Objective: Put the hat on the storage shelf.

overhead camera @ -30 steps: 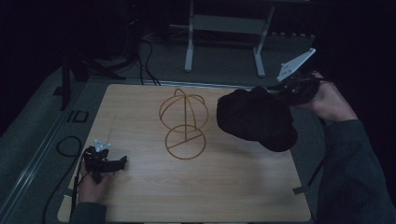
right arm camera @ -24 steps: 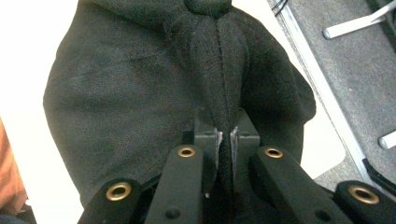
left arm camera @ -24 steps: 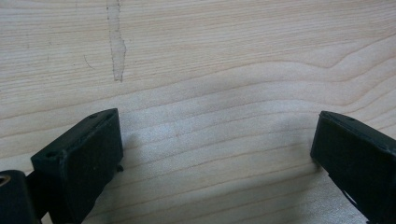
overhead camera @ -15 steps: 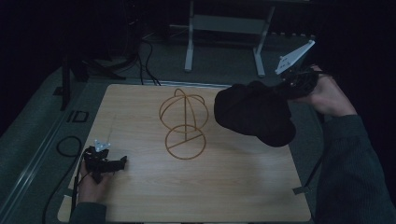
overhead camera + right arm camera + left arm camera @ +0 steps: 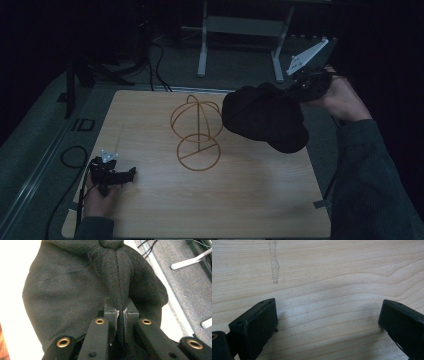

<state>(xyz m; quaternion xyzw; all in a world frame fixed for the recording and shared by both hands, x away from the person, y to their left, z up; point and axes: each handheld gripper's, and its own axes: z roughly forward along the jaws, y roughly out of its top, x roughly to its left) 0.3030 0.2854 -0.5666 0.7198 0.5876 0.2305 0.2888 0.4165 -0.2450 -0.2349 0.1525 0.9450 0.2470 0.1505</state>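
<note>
High view: right gripper (image 5: 300, 89) clamps a black hat (image 5: 265, 117) beside the wire stand (image 5: 197, 132); left gripper (image 5: 131, 173) rests released.

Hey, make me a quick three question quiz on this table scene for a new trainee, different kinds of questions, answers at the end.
1. True or false: the right gripper is shut on a fold of the black cap.
2. Where does the wire hat stand sit? A) near the middle of the wooden table B) on the floor C) in the left gripper
3. Fill in: the left gripper's jaws stand ____ over bare wood.

Key
1. True; the cap hangs from it, lifted above the table's right side.
2. A
3. open, with nothing between them.
</note>
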